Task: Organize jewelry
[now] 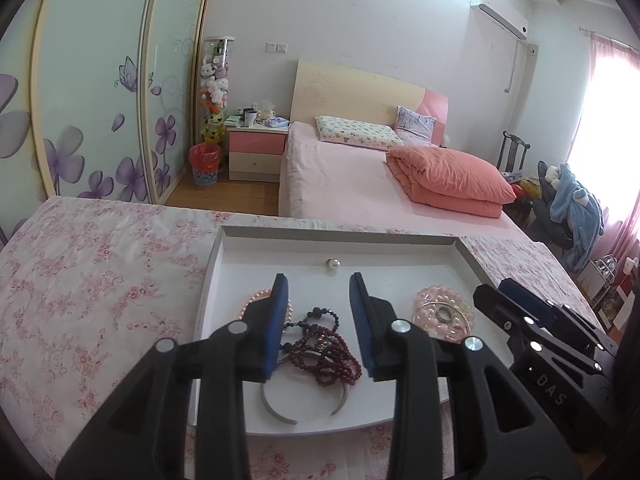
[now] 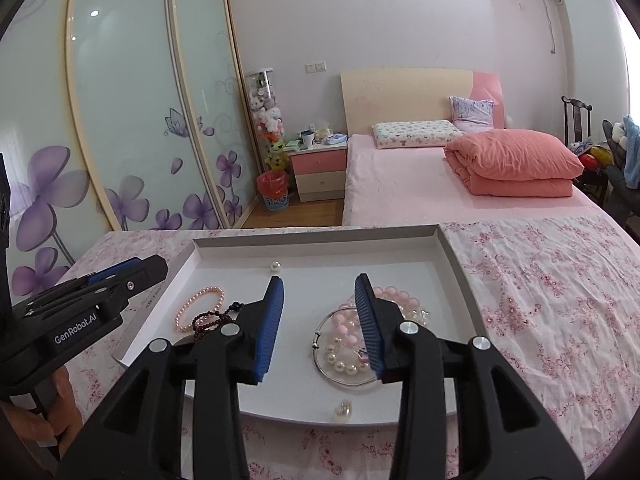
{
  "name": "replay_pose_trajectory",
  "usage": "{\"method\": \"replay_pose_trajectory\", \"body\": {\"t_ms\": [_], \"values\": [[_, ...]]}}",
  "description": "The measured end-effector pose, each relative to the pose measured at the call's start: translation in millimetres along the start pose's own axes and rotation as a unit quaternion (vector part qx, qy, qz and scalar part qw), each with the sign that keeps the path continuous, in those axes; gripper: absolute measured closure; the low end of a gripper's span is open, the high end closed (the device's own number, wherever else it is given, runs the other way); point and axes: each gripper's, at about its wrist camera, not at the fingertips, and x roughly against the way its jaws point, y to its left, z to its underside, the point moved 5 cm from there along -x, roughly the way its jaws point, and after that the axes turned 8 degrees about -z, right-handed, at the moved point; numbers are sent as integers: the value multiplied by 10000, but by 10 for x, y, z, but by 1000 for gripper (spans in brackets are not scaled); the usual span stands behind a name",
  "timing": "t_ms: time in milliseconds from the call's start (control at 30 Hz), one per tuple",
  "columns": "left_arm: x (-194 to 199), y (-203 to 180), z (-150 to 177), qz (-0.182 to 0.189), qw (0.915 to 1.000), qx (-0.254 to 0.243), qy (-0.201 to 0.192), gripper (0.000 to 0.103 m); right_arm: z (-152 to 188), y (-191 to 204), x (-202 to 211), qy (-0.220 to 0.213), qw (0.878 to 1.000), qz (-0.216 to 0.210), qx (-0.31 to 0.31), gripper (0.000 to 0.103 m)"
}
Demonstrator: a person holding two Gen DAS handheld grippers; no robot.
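Lying in a flat white tray [image 1: 224,256] were all the pieces of jewelry. A dark red bead string [image 1: 332,354] sat in a heap near the front of the tray, with a gray open ring-shaped band [image 1: 276,410] partly under it. A pink pearl bracelet [image 2: 200,307] lay to the left of the dark beads, close to them. On the right side of the tray was a pile of big pink beads [image 1: 434,298], white pearls [image 2: 344,360] and a thin silver bangle [image 2: 320,356], all touching each other. One small pearl earring [image 1: 333,264] sat alone near the back wall of the tray. Another little shiny piece [image 2: 343,409] rested by the front edge.

The left gripper [image 1: 318,320] was over the dark red beads. Its two blue pads were wide apart and held nothing. The right gripper [image 2: 320,320] was over the pink and white pile. Its pads were wide apart too, and empty. Whether the pads touched the beads could not be told.

The tray sat on a table covered with a pink flowery cloth [image 2: 552,312]. Behind the table was a bed [image 1: 348,188] with a pink sheet, a folded orange blanket [image 1: 448,178] and two pillows. A small pink nightstand [image 1: 256,148] stood beside the bed, and a wardrobe with purple flowers [image 2: 132,120] was on the left.
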Motion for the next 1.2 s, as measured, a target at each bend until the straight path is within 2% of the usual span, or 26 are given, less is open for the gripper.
{"method": "replay_pose_trajectory", "body": {"t_ms": [333, 467, 533, 600, 633, 700, 800, 867, 1200], "values": [[219, 59, -4, -63, 9999, 61, -81, 67, -11, 23, 210, -101, 9999, 46, 18, 64], [442, 100, 54, -63, 9998, 46, -184, 58, -1, 58, 400, -159, 9999, 26, 29, 64], [596, 125, 107, -95, 9996, -17, -279, 51, 23, 96, 530, -181, 9998, 28, 53, 58], [749, 154, 164, -104, 9993, -73, -365, 38, 52, 133, 667, -225, 9997, 96, 83, 42], [849, 178, 207, -124, 9990, -89, -418, 33, 78, 158, 755, -256, 9995, 120, 101, 37], [1047, 226, 310, -160, 9985, -110, -516, 15, 132, 201, 892, -302, 9993, 170, 130, 19], [1310, 287, 443, -209, 9972, -165, -699, 4, 244, 273, 1138, -396, 9986, 276, 197, 5], [1445, 308, 529, -248, 9962, -224, -805, 4, 303, 317, 1248, -430, 9981, 356, 247, 2], [1823, 421, 867, -402, 9937, -116, -1043, 4, 579, 444, 1637, -670, 9953, 592, 372, 2]]}}
